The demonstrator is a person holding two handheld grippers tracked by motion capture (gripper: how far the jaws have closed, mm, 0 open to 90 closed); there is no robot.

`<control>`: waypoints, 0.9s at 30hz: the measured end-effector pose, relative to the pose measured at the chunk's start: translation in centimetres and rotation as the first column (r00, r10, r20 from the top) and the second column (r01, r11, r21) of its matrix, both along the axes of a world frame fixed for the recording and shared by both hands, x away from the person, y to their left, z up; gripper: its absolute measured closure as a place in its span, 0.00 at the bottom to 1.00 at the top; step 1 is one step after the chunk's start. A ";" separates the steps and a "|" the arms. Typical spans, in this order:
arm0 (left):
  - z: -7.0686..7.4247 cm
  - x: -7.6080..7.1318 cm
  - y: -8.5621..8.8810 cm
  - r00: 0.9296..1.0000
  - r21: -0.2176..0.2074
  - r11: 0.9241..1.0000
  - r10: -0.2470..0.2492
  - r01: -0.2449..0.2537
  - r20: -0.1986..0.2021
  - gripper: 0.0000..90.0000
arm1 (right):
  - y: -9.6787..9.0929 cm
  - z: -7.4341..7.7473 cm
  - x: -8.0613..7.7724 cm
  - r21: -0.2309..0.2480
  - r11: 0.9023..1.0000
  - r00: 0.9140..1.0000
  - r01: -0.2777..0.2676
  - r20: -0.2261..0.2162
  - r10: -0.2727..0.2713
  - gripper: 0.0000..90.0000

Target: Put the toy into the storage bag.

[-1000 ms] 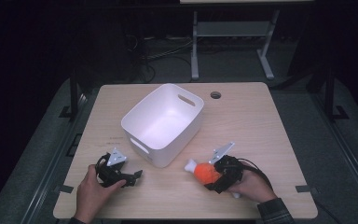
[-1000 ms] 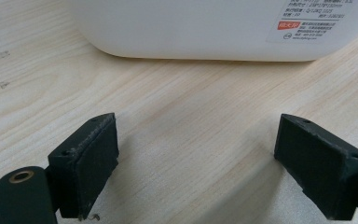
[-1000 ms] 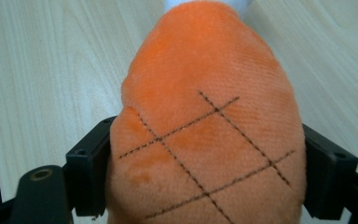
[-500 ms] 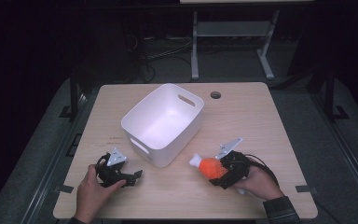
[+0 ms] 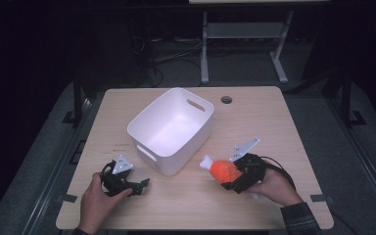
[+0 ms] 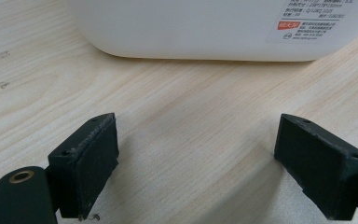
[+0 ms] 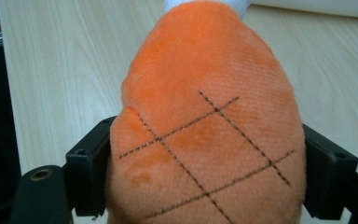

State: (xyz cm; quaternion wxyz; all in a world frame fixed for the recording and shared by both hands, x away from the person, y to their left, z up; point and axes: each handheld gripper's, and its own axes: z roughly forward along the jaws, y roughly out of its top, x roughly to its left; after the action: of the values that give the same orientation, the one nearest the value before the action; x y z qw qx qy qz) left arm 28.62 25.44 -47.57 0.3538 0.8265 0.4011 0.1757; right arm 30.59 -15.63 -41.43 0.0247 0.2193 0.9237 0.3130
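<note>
Dark floor and a metal stand lie behind our wooden bench (image 5: 254, 117), which carries a white bin (image 5: 172, 128) set at a slant near its middle. That bin is where we judge the load is headed, so we plan the carry around it: its near corner faces the person, and its open mouth lies up and to the left of the right hand. Our left hand-held gripper (image 5: 138, 185) rests low on the bench just in front of the bin's near wall, jaws wide apart with only bare wood between them; we would leave it parked there, since it sits clear of the path. Our right hand-held gripper (image 5: 227, 177) is clamped on the orange plush (image 5: 223, 169), a soft drumstick-shaped toy with a white tip (image 5: 206, 162) pointing toward the bin; in the right gripper view the pads (image 7: 89, 175) press into both flanks of its thick end, and the stitched grid faces the camera. Because the plush is soft and bulges past the pads, we should keep the squeeze steady, raise it enough for the white tip to pass the rim (image 5: 191, 149), bring it over the hollow, and only then let go.
</note>
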 end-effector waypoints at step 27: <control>0.0 0.0 0.0 1.000 0.002 1.000 -0.001 0.001 -0.003 0.14 | 0.0 4.7 1.4 0.026 0.999 0.998 -0.021 0.051 0.019 0.21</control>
State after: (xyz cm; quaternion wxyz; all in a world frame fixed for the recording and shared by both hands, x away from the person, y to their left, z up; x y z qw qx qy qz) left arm 28.62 25.45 -47.54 0.3526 0.8271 0.4013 0.1747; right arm 31.98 -15.60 -36.78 0.0422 0.2023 0.9207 0.3310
